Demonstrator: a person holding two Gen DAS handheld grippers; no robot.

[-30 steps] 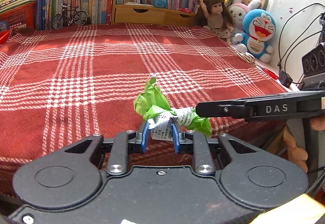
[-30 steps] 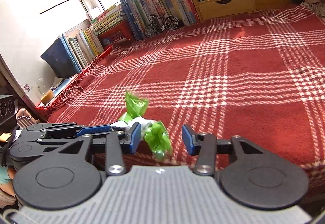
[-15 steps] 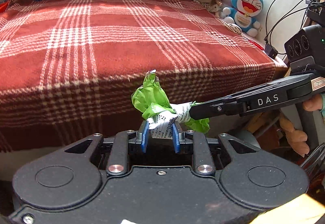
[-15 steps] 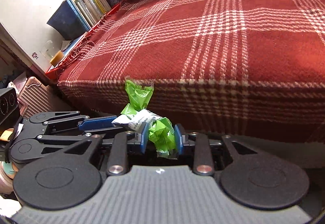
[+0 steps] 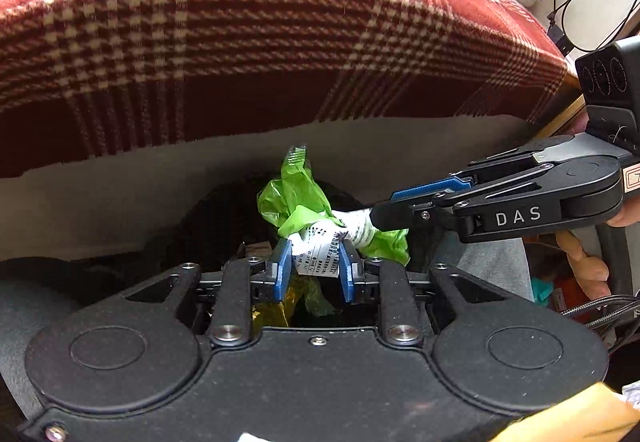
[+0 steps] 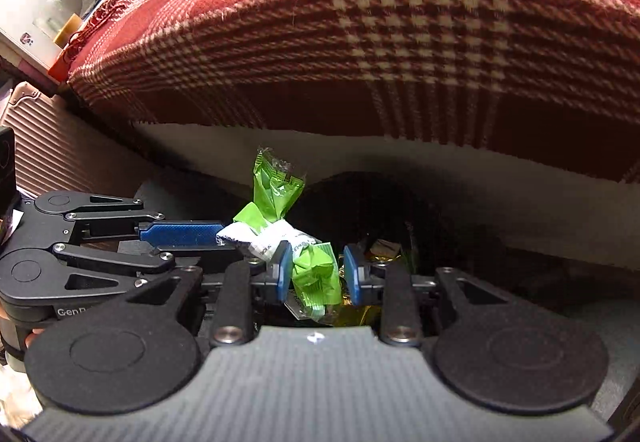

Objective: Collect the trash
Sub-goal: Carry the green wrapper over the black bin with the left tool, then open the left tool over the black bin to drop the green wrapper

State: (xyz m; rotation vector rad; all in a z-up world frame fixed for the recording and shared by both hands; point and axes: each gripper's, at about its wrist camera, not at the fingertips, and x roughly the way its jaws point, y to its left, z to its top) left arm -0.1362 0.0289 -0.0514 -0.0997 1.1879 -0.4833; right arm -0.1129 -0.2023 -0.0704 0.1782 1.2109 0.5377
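At the bottom centre of the left wrist view, the left gripper [image 5: 314, 268] clenches the white printed end of the crumpled green wrapper [image 5: 298, 197]. From the right of the frame the right gripper [image 5: 384, 217] reaches in and pinches the same wrapper; in its own view its blue pads [image 6: 282, 270] bracket the green end with a slight gap on the right. Just beyond, a dark bin opening [image 6: 372, 201] lies below. Farther up, the red plaid blanket [image 5: 280, 21] overhangs, its hem crossing mid-frame.
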